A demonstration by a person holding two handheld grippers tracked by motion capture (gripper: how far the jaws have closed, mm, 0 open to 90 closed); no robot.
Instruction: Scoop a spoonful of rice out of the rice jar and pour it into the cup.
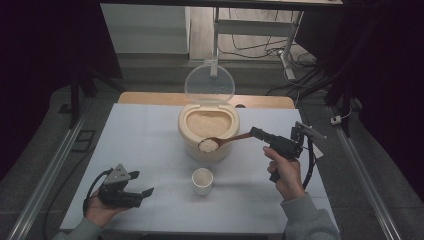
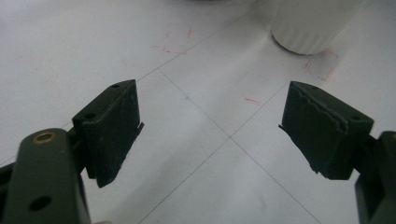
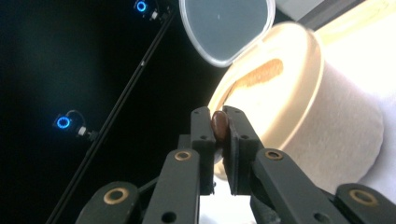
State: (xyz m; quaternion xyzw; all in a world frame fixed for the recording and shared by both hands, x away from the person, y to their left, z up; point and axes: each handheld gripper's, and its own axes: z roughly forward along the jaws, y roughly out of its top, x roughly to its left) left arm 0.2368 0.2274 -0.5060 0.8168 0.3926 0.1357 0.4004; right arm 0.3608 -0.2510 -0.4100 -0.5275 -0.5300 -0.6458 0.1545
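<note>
Right tongs [image 1: 256, 133], held in the person's right hand [image 1: 284, 172], are clenched on the handle end of a wooden spoon [image 1: 220, 142]; in the right gripper view the brown handle tip [image 3: 220, 125] sits pinched between the two black jaws. The spoon bowl carries a heap of rice and hangs over the front rim of the cream rice container [image 1: 208, 134], whose clear lid [image 1: 209, 83] stands upright at the back. A small white cup [image 1: 202, 180] stands on the worktop [image 1: 145, 145] just in front of the container, apart from the spoon. Left tongs [image 1: 145, 194] lie low near the worktop's left front corner, released, jaws wide apart with nothing between them; the cup's base [image 2: 312, 25] appears beyond them in the left gripper view.
</note>
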